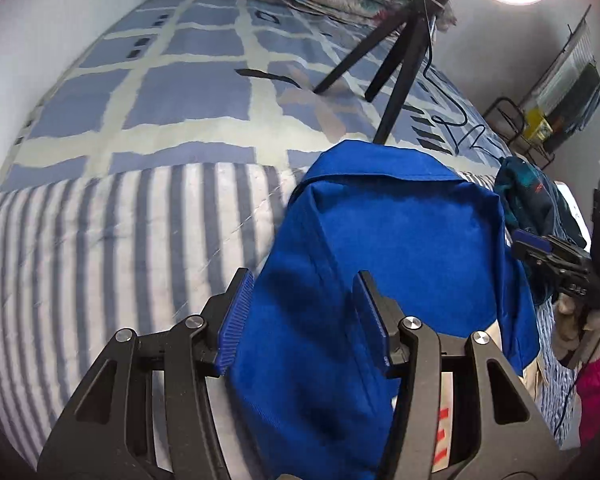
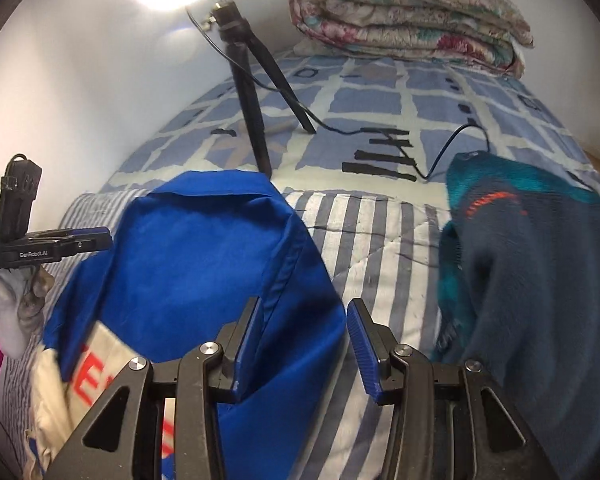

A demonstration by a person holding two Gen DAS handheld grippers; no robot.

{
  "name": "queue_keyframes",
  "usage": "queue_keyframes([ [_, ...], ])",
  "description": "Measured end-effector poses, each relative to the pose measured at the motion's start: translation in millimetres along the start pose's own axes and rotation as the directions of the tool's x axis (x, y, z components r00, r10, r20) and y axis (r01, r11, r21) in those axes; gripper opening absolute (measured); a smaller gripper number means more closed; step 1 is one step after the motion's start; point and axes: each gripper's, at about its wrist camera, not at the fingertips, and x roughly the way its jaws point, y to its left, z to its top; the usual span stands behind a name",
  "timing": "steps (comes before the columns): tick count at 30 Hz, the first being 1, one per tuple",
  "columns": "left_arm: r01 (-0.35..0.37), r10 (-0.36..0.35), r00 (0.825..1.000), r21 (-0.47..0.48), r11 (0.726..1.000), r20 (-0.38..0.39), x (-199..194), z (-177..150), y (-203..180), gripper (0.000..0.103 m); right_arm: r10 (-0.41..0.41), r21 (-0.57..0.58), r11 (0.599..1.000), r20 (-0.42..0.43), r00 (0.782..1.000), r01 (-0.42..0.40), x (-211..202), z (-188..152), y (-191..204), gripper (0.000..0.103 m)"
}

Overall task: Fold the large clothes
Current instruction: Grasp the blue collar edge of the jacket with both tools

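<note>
Partly cut off: blue garment (image 1: pixel 400 240) between left gripper (image 1: pixel 304 316) pads.

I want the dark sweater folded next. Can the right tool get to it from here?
Probably yes. The right tool stands open over the striped quilt, and the dark sweater lies just beside it with nothing between. The blue shirt is on its other side.

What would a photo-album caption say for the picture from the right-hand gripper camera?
Open right gripper over a blue garment on a striped quilt, beside a dark teal sweater.
</note>
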Motion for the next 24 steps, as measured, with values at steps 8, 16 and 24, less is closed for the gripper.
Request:
queue_keyframes([
  [8,-0.039,0.04,0.999,0.097,0.994,-0.001,30,6,-19,0.029,0.004,-0.02,1.0,-0.006,1.0,-0.005,28,3,9,0.032],
  [16,-0.031,0.025,0.998,0.123,0.992,0.053,17,6,-28,0.003,0.018,-0.017,1.0,0.042,0.999,-0.018,10,7,13,0.002],
  [24,0.02,-0.033,0.99,0.095,0.995,0.136,-26,5,-39,0.002,0.043,-0.031,0.999,0.12,0.992,-0.04,-31,14,30,0.001],
])
